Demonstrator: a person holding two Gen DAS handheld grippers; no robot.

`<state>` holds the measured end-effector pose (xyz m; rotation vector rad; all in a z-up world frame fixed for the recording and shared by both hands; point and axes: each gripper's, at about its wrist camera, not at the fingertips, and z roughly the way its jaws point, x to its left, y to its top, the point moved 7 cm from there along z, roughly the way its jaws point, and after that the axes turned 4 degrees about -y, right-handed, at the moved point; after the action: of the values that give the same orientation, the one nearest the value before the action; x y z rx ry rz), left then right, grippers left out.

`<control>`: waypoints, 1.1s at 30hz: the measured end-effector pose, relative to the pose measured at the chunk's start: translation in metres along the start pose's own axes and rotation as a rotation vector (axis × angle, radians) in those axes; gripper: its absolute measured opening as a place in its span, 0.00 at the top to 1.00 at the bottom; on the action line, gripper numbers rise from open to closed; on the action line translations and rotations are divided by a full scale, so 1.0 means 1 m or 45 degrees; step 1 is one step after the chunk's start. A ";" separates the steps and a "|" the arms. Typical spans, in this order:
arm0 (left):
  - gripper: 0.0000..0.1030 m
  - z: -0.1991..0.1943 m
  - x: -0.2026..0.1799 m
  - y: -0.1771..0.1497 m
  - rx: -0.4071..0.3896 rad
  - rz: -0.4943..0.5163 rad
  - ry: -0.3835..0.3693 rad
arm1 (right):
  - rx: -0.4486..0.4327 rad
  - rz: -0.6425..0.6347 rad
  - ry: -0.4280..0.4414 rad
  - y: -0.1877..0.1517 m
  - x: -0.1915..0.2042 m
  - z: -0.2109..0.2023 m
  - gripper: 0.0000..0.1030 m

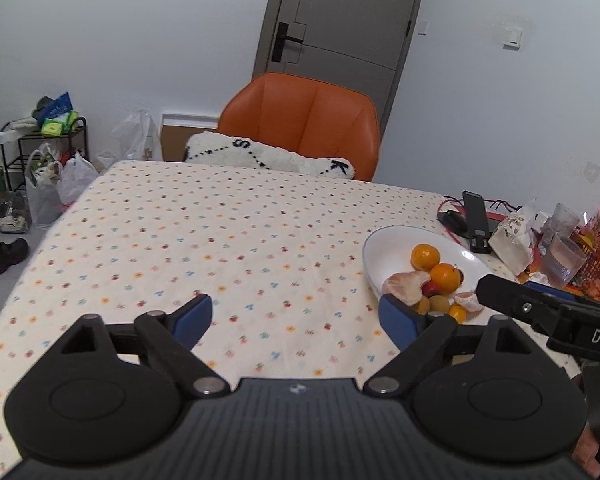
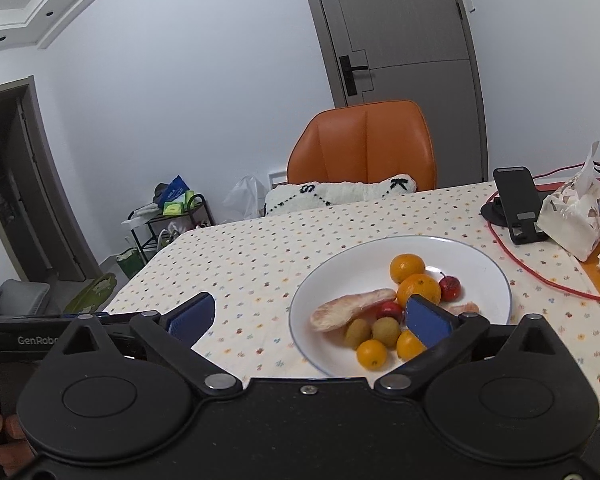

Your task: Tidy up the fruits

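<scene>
Fruit plate observed at right of frame; both grippers empty and spread wide.

"DAS" is read on the right gripper (image 2: pixel 310 322) body at the right edge of the left wrist view; "GenRob" is read at the left edge of the right wrist view. The white plate (image 2: pixel 340 364) with oranges (image 2: pixel 407 267), red fruits and a peeled segment is seen under the right gripper's right finger. The left gripper (image 1: pixel 296 320) is held level over bare tablecloth (image 1: pixel 220 232), left of the plate.

Mixed fruits (image 2: pixel 396 308) lie piled in white plate (image 2: pixel 332 276).
</scene>
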<state>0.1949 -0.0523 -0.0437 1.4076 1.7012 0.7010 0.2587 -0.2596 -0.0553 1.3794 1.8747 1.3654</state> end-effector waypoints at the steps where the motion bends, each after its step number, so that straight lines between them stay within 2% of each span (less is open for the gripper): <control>1: 0.10 -0.004 0.000 -0.001 -0.007 0.008 0.001 | 0.003 0.003 -0.002 -0.001 0.000 -0.002 0.00; 10: 0.07 -0.033 0.005 -0.018 -0.018 0.030 0.043 | 0.019 0.006 -0.010 -0.013 0.003 -0.020 0.00; 22: 0.05 -0.072 0.008 -0.020 -0.078 0.058 0.099 | 0.041 -0.071 -0.036 -0.017 0.017 -0.048 0.00; 33: 0.04 -0.100 0.016 -0.031 -0.062 0.035 0.138 | 0.057 -0.110 -0.021 -0.015 0.029 -0.075 0.00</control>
<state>0.0922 -0.0363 -0.0204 1.3828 1.7391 0.8424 0.1807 -0.2676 -0.0323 1.3110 1.9413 1.2737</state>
